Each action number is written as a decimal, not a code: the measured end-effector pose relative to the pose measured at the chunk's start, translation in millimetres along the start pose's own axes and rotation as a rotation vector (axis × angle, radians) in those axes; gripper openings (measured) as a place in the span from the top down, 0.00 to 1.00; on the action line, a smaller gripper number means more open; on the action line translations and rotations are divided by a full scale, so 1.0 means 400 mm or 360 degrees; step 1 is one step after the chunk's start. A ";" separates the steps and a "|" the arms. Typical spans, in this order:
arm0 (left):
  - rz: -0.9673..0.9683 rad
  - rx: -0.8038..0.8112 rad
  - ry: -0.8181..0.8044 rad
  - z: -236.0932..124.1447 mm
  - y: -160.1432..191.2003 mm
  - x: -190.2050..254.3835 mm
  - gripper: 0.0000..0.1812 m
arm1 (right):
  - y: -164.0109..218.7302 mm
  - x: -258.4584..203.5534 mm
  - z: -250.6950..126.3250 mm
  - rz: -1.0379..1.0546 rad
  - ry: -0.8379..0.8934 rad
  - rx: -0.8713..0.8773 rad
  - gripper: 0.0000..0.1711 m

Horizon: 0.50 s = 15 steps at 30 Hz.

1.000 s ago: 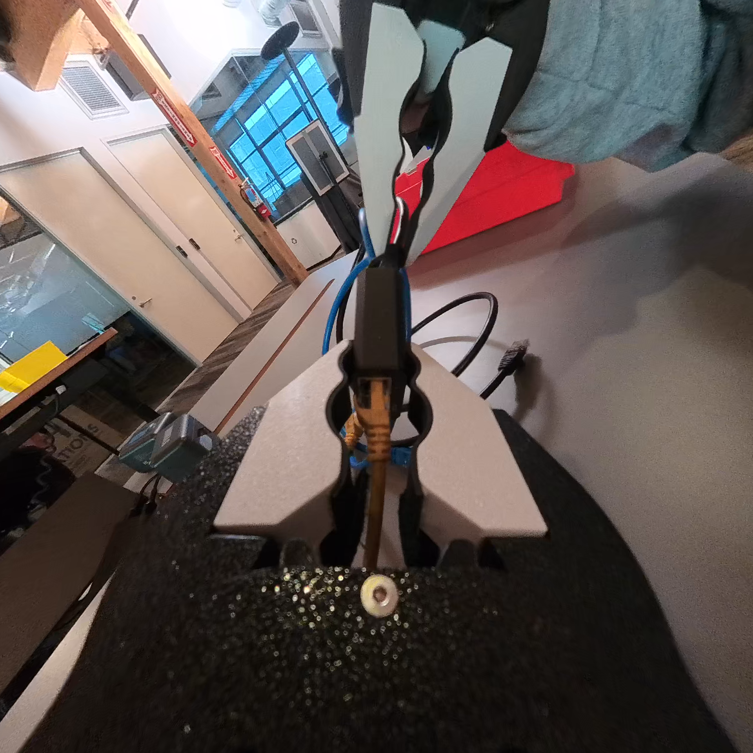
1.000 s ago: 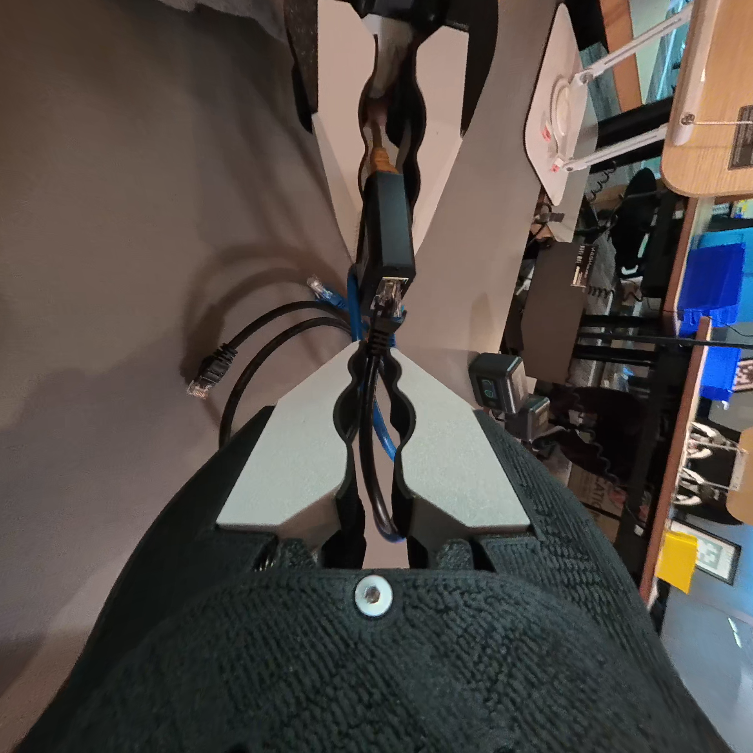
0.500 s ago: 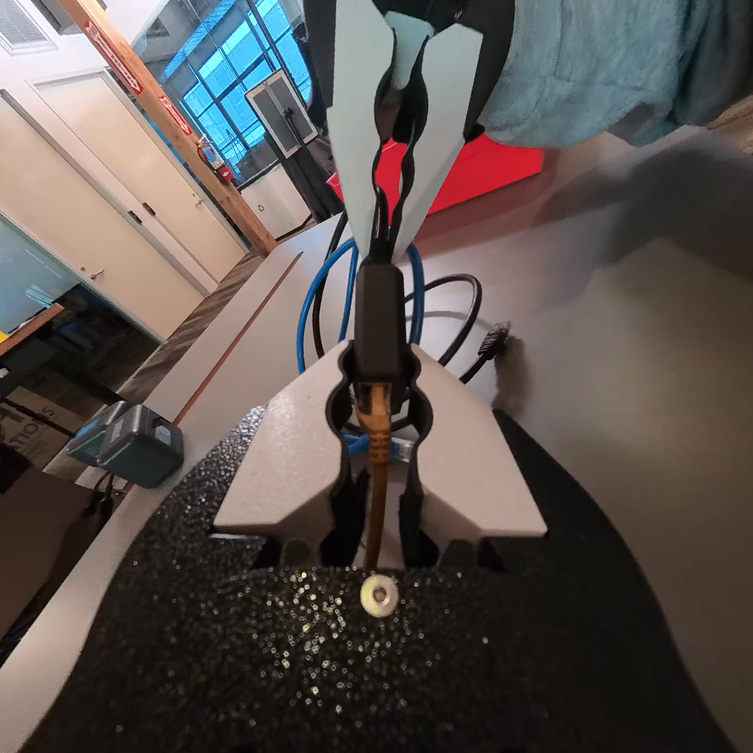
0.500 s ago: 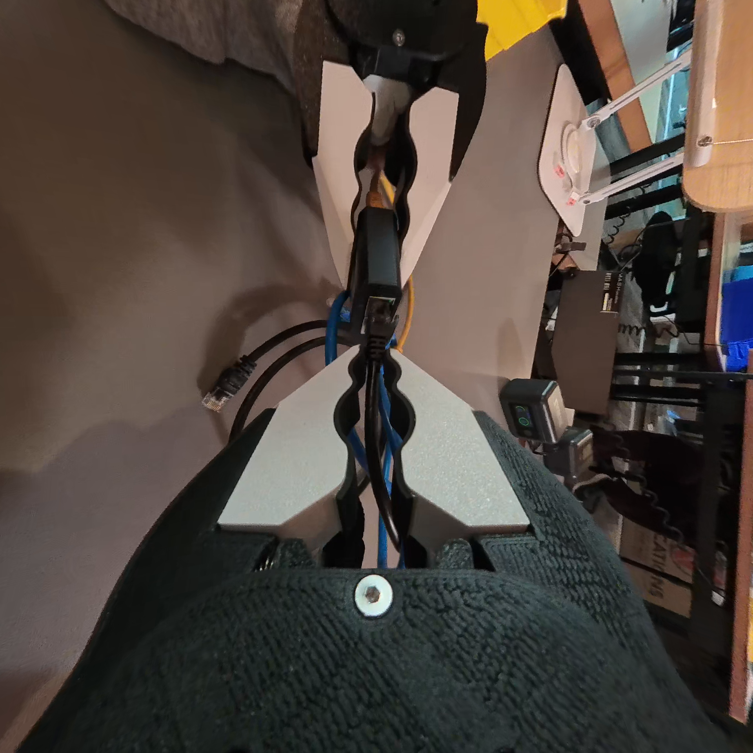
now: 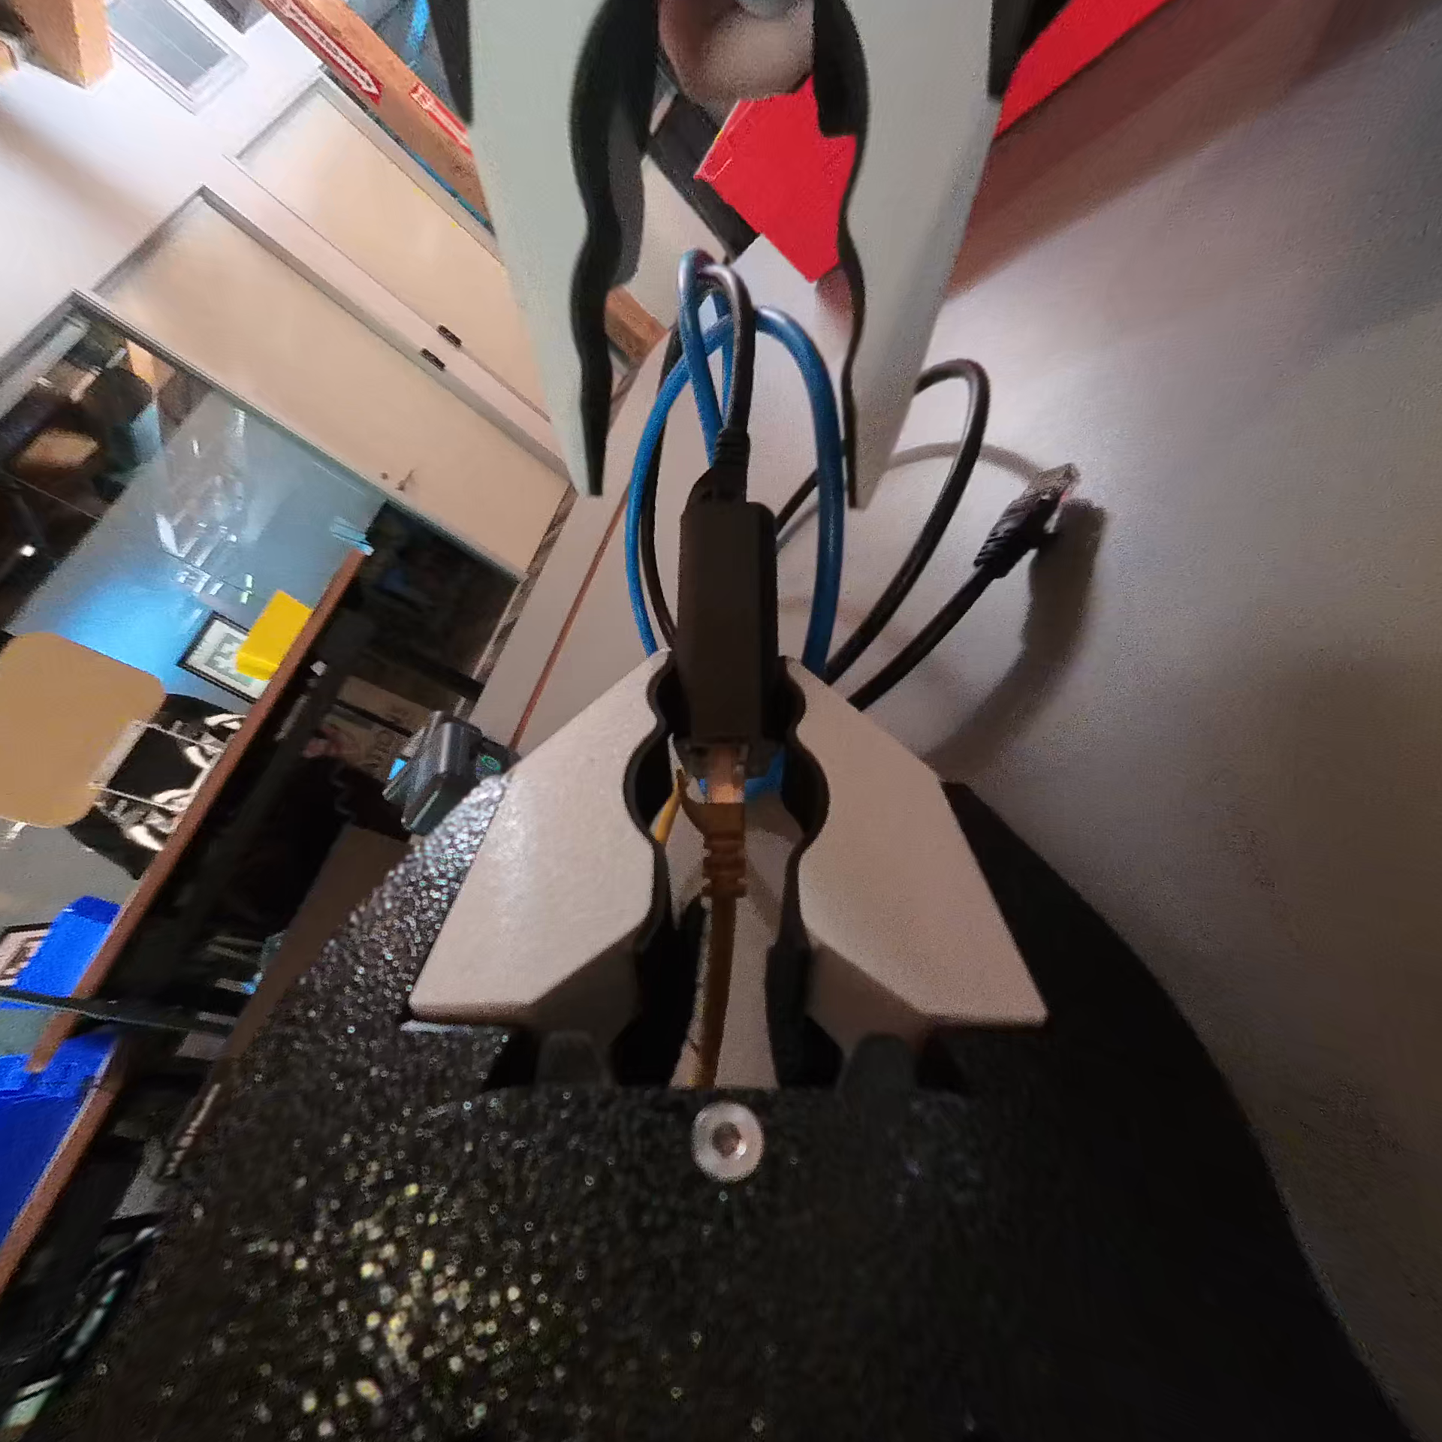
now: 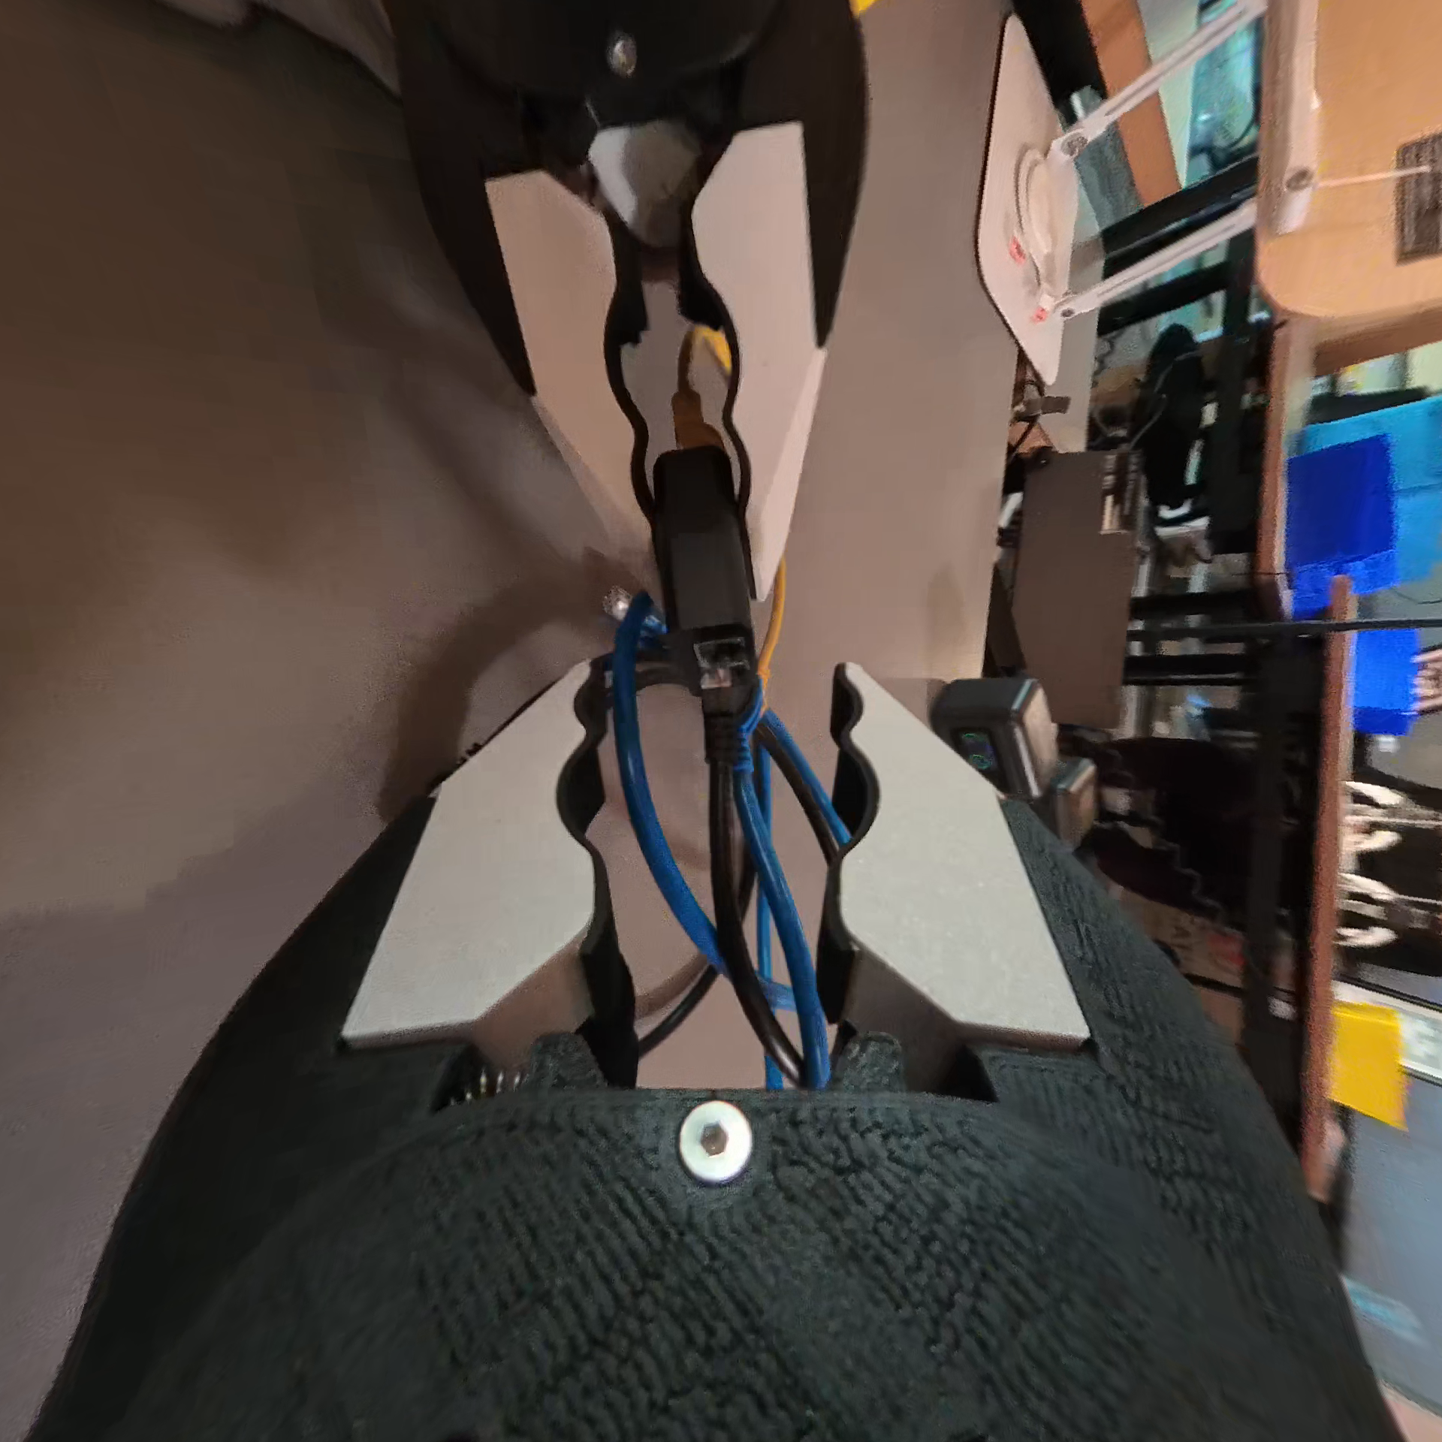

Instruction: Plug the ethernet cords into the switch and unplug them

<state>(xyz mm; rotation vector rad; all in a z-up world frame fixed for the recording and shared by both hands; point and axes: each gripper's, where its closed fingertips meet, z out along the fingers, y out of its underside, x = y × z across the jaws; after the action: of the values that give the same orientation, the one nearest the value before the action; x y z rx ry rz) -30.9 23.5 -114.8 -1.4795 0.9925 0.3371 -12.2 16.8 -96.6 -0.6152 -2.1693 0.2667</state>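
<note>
Slim black plastic switch [image 5: 726,616] clamped in our left tool [image 5: 726,706]; orange cord [image 5: 722,850] plugged at 6 o'clock. Our right tool [image 6: 714,679] gapes wide, empty.

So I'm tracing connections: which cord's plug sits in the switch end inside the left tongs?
The orange cord: its plug enters the black switch between the left tongs. The blue and black cords are at the far end.

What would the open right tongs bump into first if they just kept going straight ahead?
Likely the black switch, which sits just past the right tongs, on their centre line. The black cord plugged into it already lies between them. Depth is uncertain.
</note>
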 end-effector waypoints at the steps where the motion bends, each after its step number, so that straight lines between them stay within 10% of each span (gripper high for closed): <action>1: 0.0022 0.0005 -0.0009 -0.001 -0.002 0.000 0.88 | 0.001 -0.005 0.011 -0.0055 0.0034 -0.0034 0.67; 8: 0.0004 0.0140 -0.0010 -0.013 -0.032 0.001 0.85 | -0.017 -0.015 0.043 -0.0195 0.0156 -0.0029 0.86; 12: -0.0295 0.0331 -0.0344 -0.050 -0.067 -0.109 0.44 | 0.014 0.020 0.020 -0.0159 0.0270 -0.0073 0.87; 15: -0.0466 0.0479 -0.0539 -0.097 -0.077 -0.178 0.32 | 0.050 0.087 -0.047 -0.0040 0.0446 -0.0061 0.87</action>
<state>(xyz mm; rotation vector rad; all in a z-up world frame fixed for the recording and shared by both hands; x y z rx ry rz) -63.5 10.4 -35.5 -1.2205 0.5204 0.2057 -9.0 51.3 -69.2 -0.6079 -1.9144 0.1177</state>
